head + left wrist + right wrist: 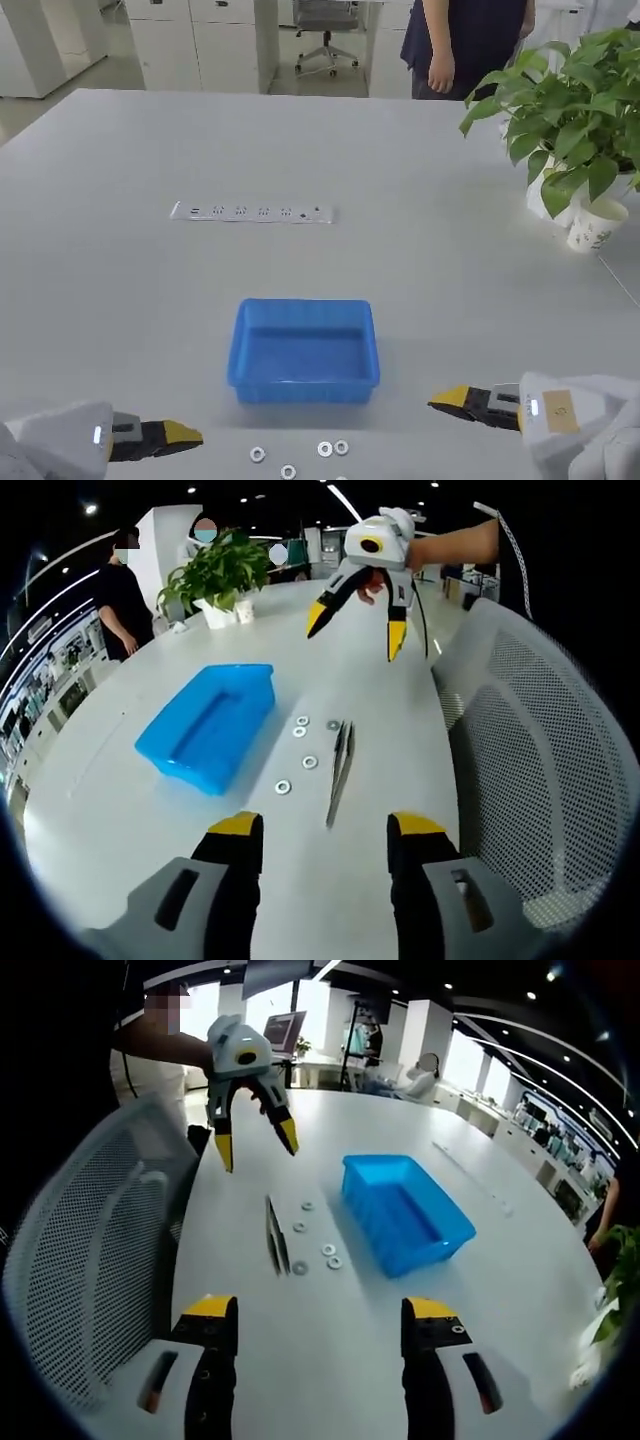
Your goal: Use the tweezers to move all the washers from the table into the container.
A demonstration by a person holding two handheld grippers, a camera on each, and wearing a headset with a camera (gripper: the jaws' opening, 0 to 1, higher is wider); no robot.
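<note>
On the person's side of the blue container [303, 306], five washers [310, 762] lie scattered on the white table [450, 250]. The tweezers [340, 770] lie flat just beyond them, farther from the container. The container holds nothing, so the task appears to be at its start, and the step in hand is judged to be lifting the tweezers.

The left gripper [318, 830] and the right gripper [320, 1308] face each other from either end of the container's long front wall. Each has its jaws spread wide, holding nothing and touching nothing.

To do the pick-up well, one gripper should likely come down over the tweezers' mid-length. Its jaws should sit across the two arms so that closing them pinches the tips, with the working end left free toward the washers. The tool is thin and lies flat, so a low, square approach would help keep it from skidding off. A light squeeze is probably wanted, as flat washers can flick out of a hard pinch.
</note>
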